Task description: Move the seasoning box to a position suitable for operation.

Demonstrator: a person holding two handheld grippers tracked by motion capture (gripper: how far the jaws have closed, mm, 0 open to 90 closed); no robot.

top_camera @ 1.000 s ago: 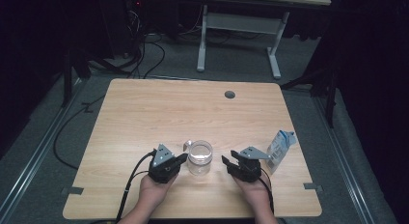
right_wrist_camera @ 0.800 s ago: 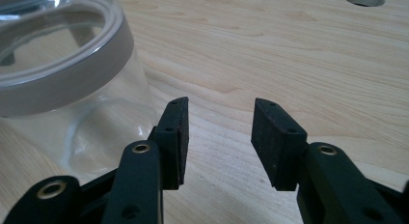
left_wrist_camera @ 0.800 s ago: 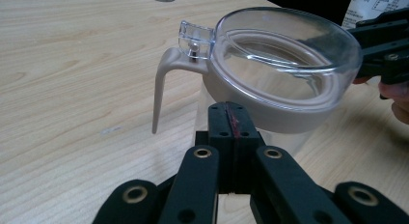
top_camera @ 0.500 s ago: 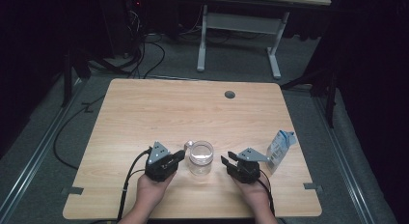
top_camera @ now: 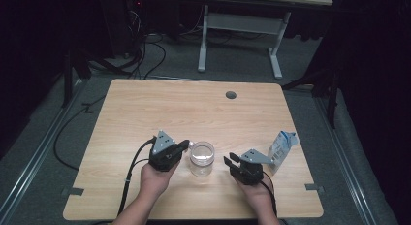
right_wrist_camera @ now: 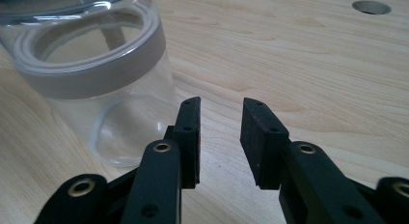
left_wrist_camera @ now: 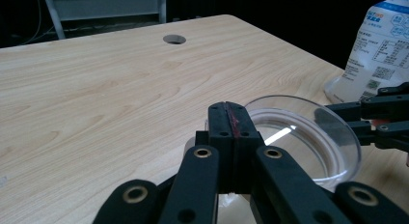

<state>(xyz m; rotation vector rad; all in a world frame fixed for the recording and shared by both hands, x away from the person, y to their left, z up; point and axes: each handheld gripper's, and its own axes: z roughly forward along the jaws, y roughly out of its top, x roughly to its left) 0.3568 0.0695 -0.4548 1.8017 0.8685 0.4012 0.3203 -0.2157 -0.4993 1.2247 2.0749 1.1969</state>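
Note:
A clear glass jar (top_camera: pixel 201 158) with a see-through lid stands on the wooden table (top_camera: pixel 194 108) between my two grippers. My left gripper (top_camera: pixel 184 145) is shut with nothing in it, its tips just left of the jar's rim. In the left gripper view the closed tips (left_wrist_camera: pixel 230 114) hover beside the jar's lid (left_wrist_camera: pixel 301 132). My right gripper (top_camera: pixel 231 159) points at the jar from the right, a short way off. In the right gripper view its jaws (right_wrist_camera: pixel 219 110) stand apart with only bare table between them; they have just been closing. The jar (right_wrist_camera: pixel 96 74) is to their left.
A white and blue printed pouch (top_camera: pixel 281 147) stands near the table's right edge, just behind my right hand; it also rises at the right of the left gripper view as the pouch (left_wrist_camera: pixel 381 45). A round cable hole (top_camera: pixel 230 95) sits toward the far edge. Black cables trail off the front.
My left gripper has lifted a little, its closed tips now level with the jar's rim. The gap between the right gripper's jaws has narrowed. The jar and pouch have stayed put.

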